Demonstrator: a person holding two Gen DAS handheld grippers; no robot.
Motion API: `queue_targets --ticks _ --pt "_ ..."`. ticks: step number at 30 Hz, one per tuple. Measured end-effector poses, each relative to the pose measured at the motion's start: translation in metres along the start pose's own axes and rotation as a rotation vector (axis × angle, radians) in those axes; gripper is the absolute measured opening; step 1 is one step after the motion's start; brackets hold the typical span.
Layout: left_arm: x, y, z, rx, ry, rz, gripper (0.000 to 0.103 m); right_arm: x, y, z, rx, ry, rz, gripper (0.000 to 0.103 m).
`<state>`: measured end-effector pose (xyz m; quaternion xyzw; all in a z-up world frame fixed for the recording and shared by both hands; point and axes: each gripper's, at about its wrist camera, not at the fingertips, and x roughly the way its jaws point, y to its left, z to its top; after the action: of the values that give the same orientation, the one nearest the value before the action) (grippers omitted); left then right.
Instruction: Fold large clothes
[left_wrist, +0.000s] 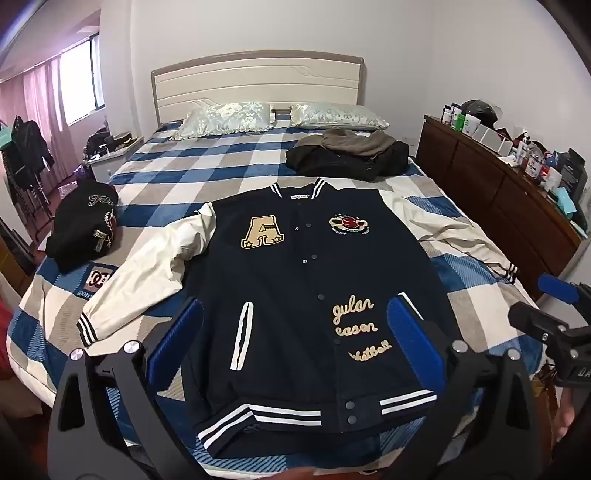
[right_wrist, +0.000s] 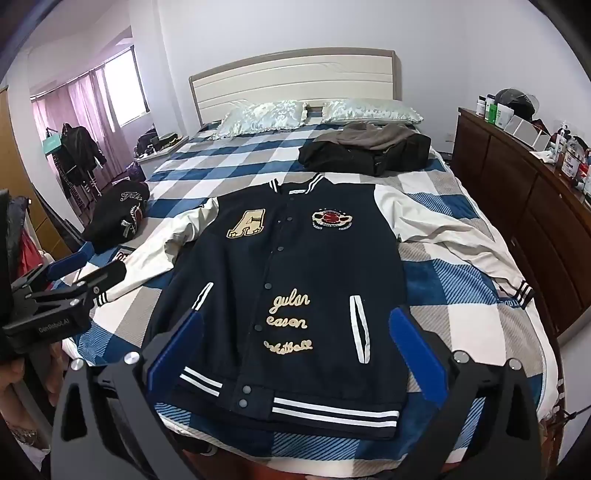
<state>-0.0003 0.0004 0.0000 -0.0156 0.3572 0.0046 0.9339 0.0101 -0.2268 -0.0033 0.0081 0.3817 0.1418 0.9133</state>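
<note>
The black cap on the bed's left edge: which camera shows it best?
The left wrist view: the black cap shows whole and large, its white script and embroidery plain. In the right wrist view the cap is smaller, off to the side, but unhidden.

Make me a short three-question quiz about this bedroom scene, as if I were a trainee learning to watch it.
1. True or false: the varsity jacket lies face up on the bed with both sleeves spread out to the sides.
2. Multiple choice: the left hand-held gripper is (a) shut on the hem, (b) open and holding nothing, (c) shut on a sleeve.
3. What lies behind the jacket's collar, in front of the pillows?

Key: 1 true. 2 b; the right hand-held gripper is the same. 3 a pile of dark clothes.
</note>
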Motion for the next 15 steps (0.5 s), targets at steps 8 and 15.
queue_targets --ticks 8,15 --pt "0.0015 -0.0013 -0.0010 0.011 0.005 0.011 0.098 -0.0006 0.0013 -0.0010 -0.004 -0.003 -0.005 0.099" --pt "0.0006 0.0036 -0.0002 0.003 0.002 0.018 0.098 0.0024 0.0007 0.0005 0.008 0.010 0.008 0.099"
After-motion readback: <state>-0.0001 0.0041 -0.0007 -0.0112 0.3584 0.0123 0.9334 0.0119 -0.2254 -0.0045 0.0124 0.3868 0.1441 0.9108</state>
